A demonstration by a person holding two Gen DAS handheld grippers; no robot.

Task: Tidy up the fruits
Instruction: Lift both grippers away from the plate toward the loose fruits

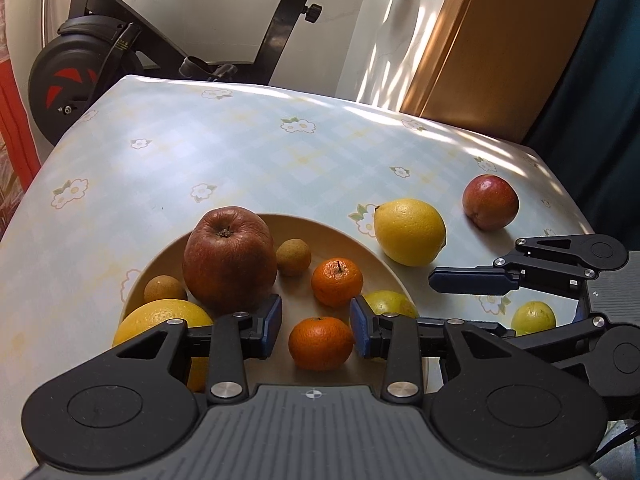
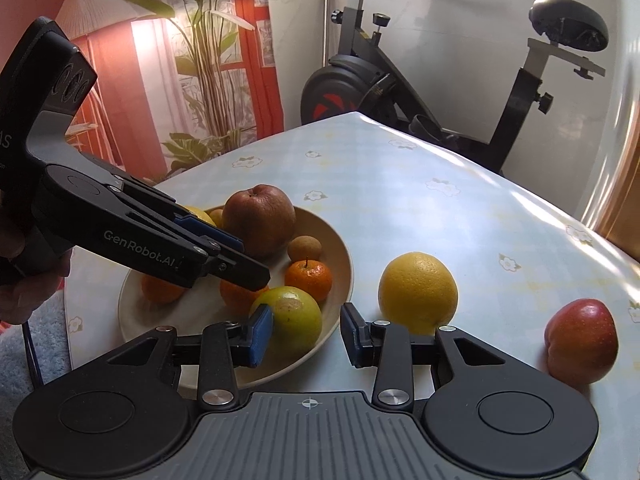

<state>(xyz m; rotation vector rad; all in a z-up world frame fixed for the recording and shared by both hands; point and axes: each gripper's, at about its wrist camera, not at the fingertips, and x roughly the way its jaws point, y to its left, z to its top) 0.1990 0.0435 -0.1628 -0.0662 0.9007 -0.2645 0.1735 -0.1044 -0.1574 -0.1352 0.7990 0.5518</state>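
A cream plate [image 1: 360,240] is seen at lower centre of the left wrist view, on a table [image 1: 240,152] covered with a pale checked, flowered cloth. On the plate lie a large wrinkled brown apple [image 1: 230,258], two tangerines [image 1: 337,282] [image 1: 321,343], two small tan fruits and a yellow citrus at the lower left. The left tongs [image 1: 316,330] are held over the plate – jaws parted, the nearer tangerine between the blue pads but not visibly pressed.

In the right wrist view, the right tongs [image 2: 306,334] are seen partly open and empty at lower centre, with a yellow-green fruit [image 2: 292,316] at the plate's edge just beside the left pad.

Off the plate, a lemon [image 1: 410,232] and a red apple [image 1: 490,202] rest on the cloth toward the right – near each other, apart from the plate.
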